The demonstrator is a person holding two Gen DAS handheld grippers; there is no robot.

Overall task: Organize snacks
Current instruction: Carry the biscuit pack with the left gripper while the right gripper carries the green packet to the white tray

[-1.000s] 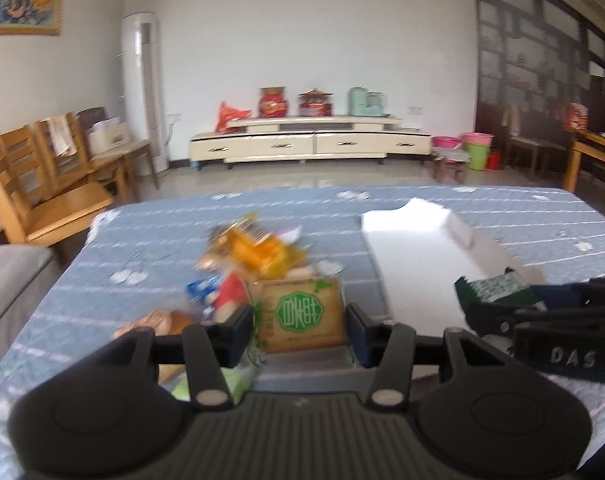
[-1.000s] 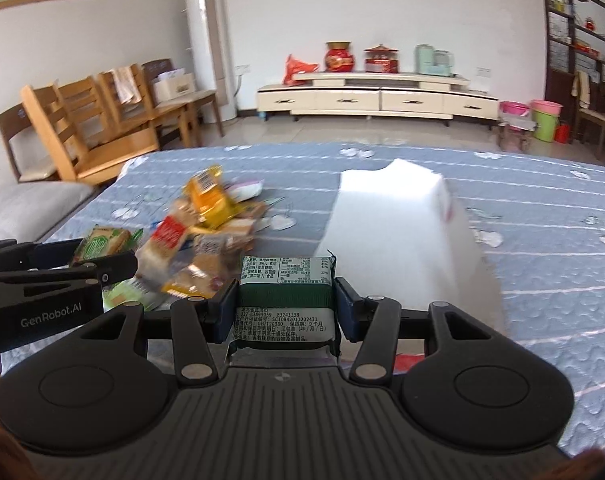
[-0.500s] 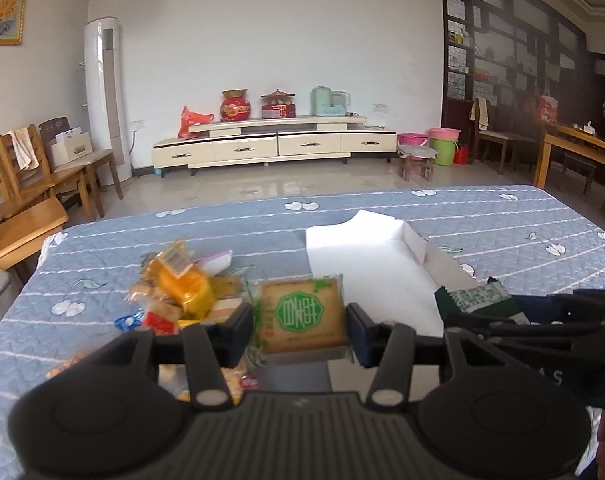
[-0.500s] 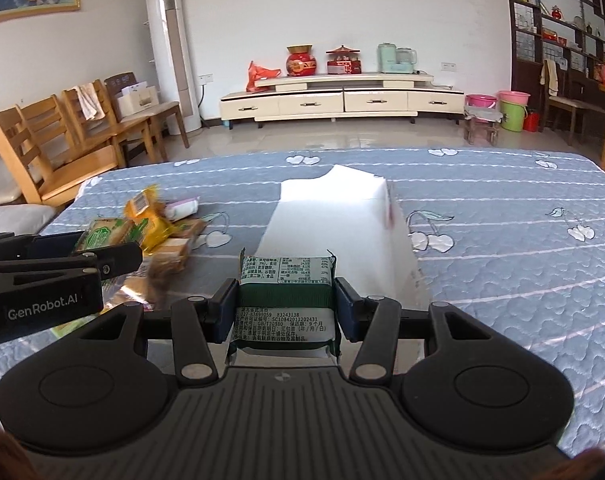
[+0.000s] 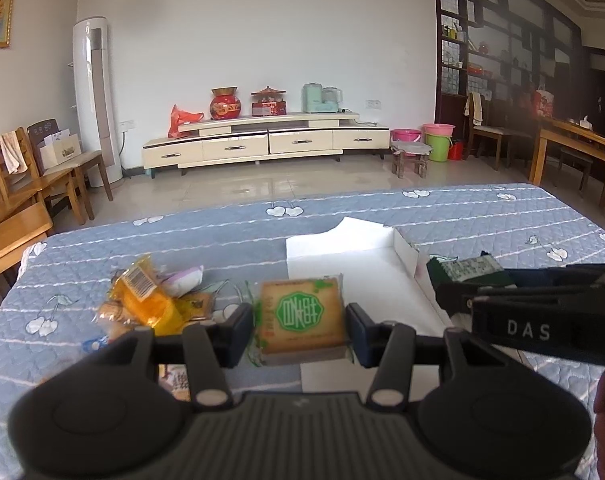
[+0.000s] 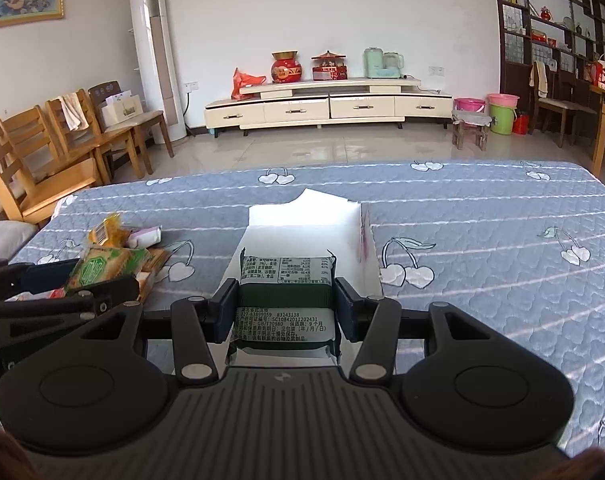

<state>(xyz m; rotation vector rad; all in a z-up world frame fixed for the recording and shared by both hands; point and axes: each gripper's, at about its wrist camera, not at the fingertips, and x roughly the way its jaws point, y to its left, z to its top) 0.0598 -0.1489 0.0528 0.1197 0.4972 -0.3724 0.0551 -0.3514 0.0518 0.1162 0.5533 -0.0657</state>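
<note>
My left gripper [image 5: 300, 322] is shut on a tan snack pack with a green label [image 5: 302, 316], held above the near left edge of the open white box [image 5: 366, 256]. My right gripper [image 6: 286, 308] is shut on a dark green snack pack [image 6: 287, 280], held over the near end of the white box [image 6: 302, 220]. The green pack also shows in the left wrist view [image 5: 468, 270], and the tan pack in the right wrist view [image 6: 102, 266]. A pile of loose snacks [image 5: 150, 300] lies left of the box.
The table has a blue quilted cloth with a cherry print [image 6: 482, 232]. Wooden chairs [image 6: 42, 152] stand off its left side. A TV cabinet [image 6: 326, 106] stands at the far wall.
Both grippers have moved rightwards and forward towards the white box, each still holding its pack. The snack pile has slid to the left in both views.
</note>
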